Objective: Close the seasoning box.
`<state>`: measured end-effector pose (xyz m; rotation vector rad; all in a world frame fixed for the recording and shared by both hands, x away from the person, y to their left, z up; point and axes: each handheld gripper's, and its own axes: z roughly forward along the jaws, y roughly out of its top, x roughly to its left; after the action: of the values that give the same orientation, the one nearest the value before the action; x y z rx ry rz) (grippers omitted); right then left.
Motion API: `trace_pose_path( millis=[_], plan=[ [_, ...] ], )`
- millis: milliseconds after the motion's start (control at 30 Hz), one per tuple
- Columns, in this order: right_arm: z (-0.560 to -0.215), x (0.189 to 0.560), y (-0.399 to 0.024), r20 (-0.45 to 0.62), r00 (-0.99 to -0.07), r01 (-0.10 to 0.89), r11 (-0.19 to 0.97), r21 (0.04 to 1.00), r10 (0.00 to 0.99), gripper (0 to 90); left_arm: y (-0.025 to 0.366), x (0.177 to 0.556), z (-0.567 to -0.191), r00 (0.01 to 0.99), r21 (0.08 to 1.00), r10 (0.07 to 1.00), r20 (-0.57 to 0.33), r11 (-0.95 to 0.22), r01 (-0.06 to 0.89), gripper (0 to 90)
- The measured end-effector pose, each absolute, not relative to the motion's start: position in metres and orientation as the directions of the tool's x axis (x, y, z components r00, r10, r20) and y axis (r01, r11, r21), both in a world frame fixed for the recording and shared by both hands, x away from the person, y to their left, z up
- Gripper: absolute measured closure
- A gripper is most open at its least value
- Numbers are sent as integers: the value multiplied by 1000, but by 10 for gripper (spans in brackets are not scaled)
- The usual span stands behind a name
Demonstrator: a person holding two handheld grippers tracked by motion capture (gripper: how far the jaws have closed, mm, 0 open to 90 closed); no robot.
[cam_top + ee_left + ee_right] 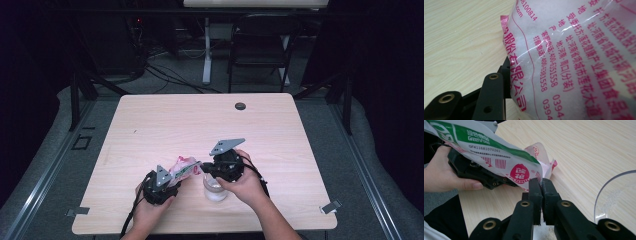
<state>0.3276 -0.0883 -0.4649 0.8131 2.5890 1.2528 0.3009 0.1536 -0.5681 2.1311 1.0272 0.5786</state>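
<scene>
We work with two black grippers, left gripper (172,181) and right gripper (209,170), each topped by a grey three-cornered plate with small holes. Their blocky black jaws carry brass-ringed screw holes. Black cables trail back along our bare forearms to the table's near edge.

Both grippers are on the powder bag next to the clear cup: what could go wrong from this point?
1. The right gripper pinches only the thin torn edge of the bag; the film might slip out or tear further.
2. The bag's opening lies beside the clear cup, not over it, so white powder could spill onto the table.
3. The cup stands close under the right hand and might get knocked.
</scene>
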Motion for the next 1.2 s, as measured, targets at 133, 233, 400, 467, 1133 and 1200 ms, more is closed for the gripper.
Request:
trace_pose_path(
  millis=[133, 233, 400, 467, 1133, 1200],
  plan=[
    [-464, 328, -89, 99, -841, 407, 503, 762, 531, 857, 154, 301, -567, 582, 746, 806, 107, -452, 489, 566],
    [-464, 328, -89, 102, -841, 410, 503, 761, 531, 844, 155, 301, -566, 580, 745, 805, 128, -464, 479, 566],
    [-463, 327, -91, 106, -842, 413, 506, 757, 528, 816, 156, 302, -563, 578, 745, 802, 148, -475, 468, 567],
    [-462, 326, -92, 104, -843, 410, 506, 759, 527, 801, 156, 302, -561, 572, 748, 805, 160, -477, 462, 567],
    [-451, 316, -100, 19, -866, 326, 535, 780, 500, 576, 154, 305, -556, 565, 732, 788, 247, -533, 423, 569],
    [-450, 315, -98, 10, -870, 315, 539, 781, 494, 564, 153, 304, -555, 565, 729, 784, 259, -542, 417, 569]
  ],
)
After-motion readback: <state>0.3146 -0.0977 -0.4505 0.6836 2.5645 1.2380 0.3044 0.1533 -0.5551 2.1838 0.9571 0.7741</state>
